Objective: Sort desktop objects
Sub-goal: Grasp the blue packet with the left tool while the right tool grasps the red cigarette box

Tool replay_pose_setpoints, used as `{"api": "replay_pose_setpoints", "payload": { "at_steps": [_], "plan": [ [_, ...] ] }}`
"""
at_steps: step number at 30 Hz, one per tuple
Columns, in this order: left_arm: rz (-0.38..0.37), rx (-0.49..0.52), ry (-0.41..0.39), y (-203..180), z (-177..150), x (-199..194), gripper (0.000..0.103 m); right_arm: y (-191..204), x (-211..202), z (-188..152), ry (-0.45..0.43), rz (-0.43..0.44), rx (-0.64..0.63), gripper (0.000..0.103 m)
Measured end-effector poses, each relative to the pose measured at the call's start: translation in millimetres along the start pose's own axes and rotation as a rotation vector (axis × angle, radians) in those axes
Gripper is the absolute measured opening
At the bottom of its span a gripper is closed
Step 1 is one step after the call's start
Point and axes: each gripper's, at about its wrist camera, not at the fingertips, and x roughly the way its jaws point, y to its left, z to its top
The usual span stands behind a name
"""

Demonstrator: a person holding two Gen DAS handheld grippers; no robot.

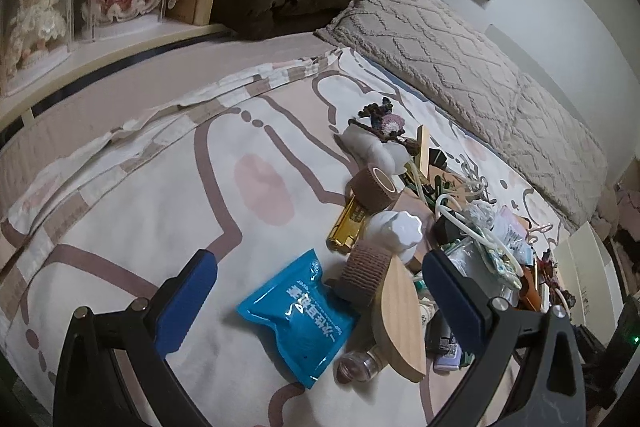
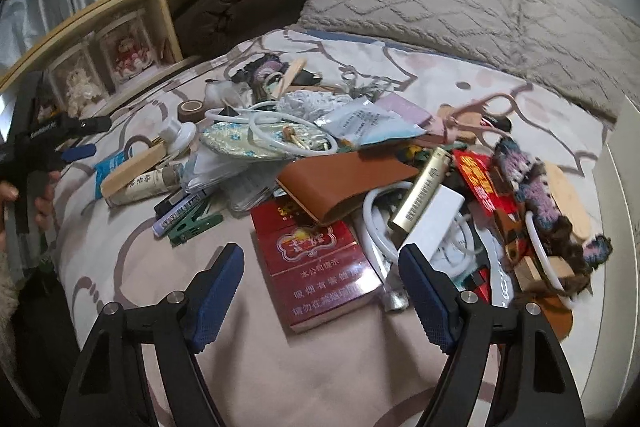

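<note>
The right gripper (image 2: 320, 291) stands with its blue pads apart and nothing pressed between them; a red cigarette pack (image 2: 320, 271) lies flat on the bedspread (image 2: 120, 267) in the gap between the two fingers, its near end level with the pads, but neither pad touches it. Just past the right finger a white charger block (image 2: 434, 223) and a gold cylinder (image 2: 420, 187) lean on the pack's far right corner, and a brown leather wallet (image 2: 344, 179) overlaps its far edge. Beyond that spreads the heap of small things: white cables, a green clip (image 2: 192, 223), a crocheted piece (image 2: 536, 183) to the right. The left gripper (image 1: 320, 291) is likewise released, its pads wide apart and gripping nothing; a blue foil packet (image 1: 298, 315) lies on the cloth between them, nearer the left finger and clear of both. A wooden leaf-shaped board (image 1: 400, 315) leans just inside the right finger, with a brown tape roll (image 1: 366, 273) touching its upper edge and a small glass jar (image 1: 356, 367) lying at its foot. Farther out sit a white knobbed lid (image 1: 396, 227) and a second tape roll (image 1: 372, 187).
</note>
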Motion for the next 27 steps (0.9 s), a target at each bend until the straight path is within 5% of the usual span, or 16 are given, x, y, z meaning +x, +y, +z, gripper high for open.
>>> {"api": "replay_pose_setpoints", "payload": {
  "at_steps": [5,15,18,27],
  "plan": [
    [-0.033,-0.068,0.039,9.1,-2.1,7.8,0.101,8.3,0.6,-0.6,0.001,0.034,-0.051,0.080],
    [-0.109,-0.167,0.101,17.9,-10.5,17.0,0.073,4.3,16.3,-2.6,0.052,0.014,-0.051,0.080],
    [-0.112,-0.172,0.102,19.0,-11.9,15.8,0.069,-0.8,21.1,-3.4,0.069,-0.016,-0.028,0.066],
    [-0.121,-0.166,0.105,21.8,-16.4,16.7,0.046,11.6,21.4,-6.4,0.076,-0.027,-0.080,0.065]
  ]
}}
